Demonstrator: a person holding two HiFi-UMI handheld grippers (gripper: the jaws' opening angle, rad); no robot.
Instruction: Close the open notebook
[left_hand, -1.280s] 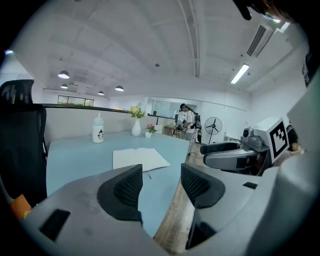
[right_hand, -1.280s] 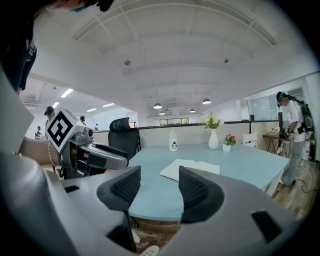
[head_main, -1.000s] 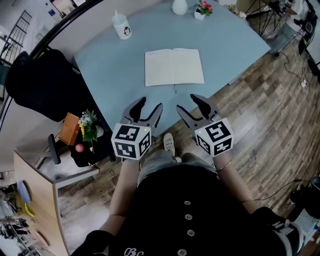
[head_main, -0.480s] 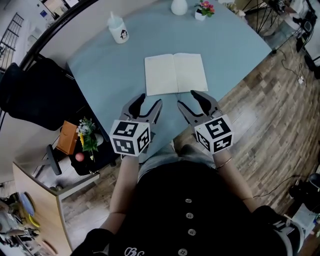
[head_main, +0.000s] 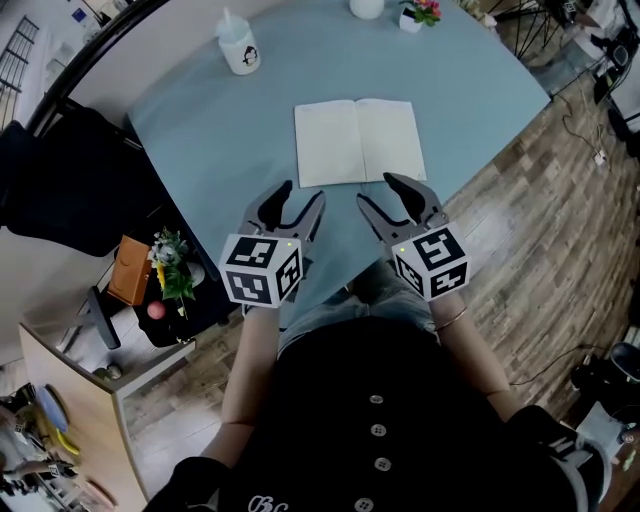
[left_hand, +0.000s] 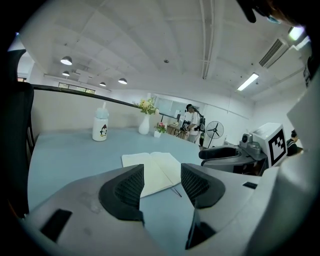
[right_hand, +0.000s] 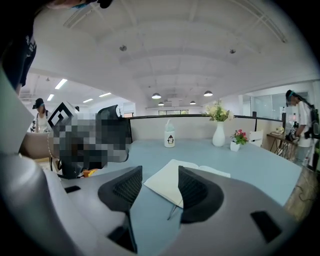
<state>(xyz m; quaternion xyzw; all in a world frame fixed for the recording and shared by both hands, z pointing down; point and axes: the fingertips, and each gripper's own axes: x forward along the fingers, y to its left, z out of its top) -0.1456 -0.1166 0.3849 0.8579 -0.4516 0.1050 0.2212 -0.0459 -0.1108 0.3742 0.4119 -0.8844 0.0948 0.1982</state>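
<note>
The open notebook (head_main: 360, 142) lies flat on the light blue table (head_main: 220, 140), blank cream pages up, a thin ribbon trailing from its near edge. It shows ahead in the left gripper view (left_hand: 152, 170) and in the right gripper view (right_hand: 175, 182). My left gripper (head_main: 296, 203) hovers open over the table's near edge, short of the notebook's left page. Just short of the right page's near corner, my right gripper (head_main: 384, 196) is open too. Neither holds anything.
A white penguin bottle (head_main: 240, 50) stands at the far left of the table, a white vase (head_main: 367, 8) and a small flower pot (head_main: 415, 16) at the far edge. Left of the table are a black chair (head_main: 60, 190) and a low cart with flowers (head_main: 165, 262).
Both grippers have moved forward toward the notebook's near edge, still open. The notebook has not moved on the table.
</note>
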